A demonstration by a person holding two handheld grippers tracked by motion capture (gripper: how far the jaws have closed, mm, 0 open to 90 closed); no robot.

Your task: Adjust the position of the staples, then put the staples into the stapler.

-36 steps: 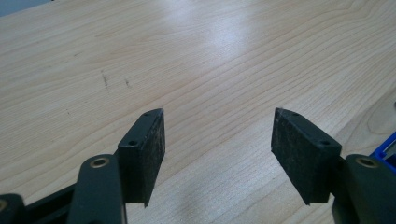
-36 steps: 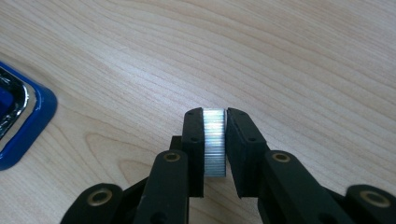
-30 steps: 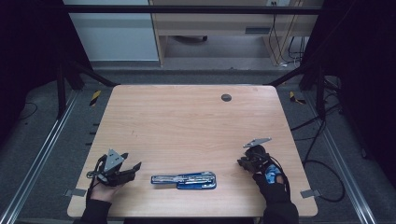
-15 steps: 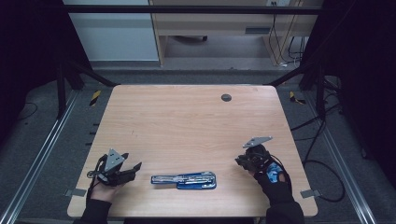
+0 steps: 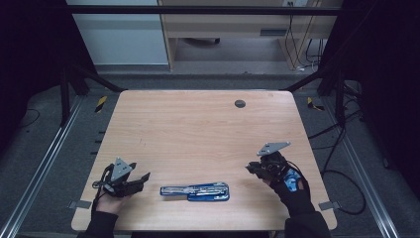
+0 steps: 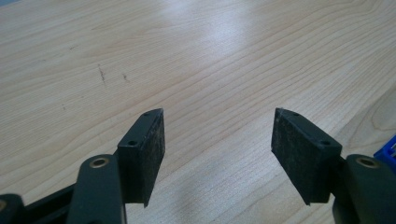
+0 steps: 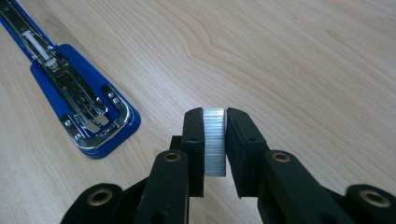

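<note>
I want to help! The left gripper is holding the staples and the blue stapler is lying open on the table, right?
Not quite. The right gripper holds the staples, as the right gripper view shows. The left gripper is open. The stapler does lie open on the table.

We see a light wooden table [image 5: 198, 129] with rounded corners, standing on a grey floor [image 5: 49, 163]. 1 blue stapler [image 5: 195, 191], opened flat with its metal staple channel facing up, lies near the table's front edge, about midway across. 1 small dark round disc [image 5: 240, 103] sits by the far edge.
</note>
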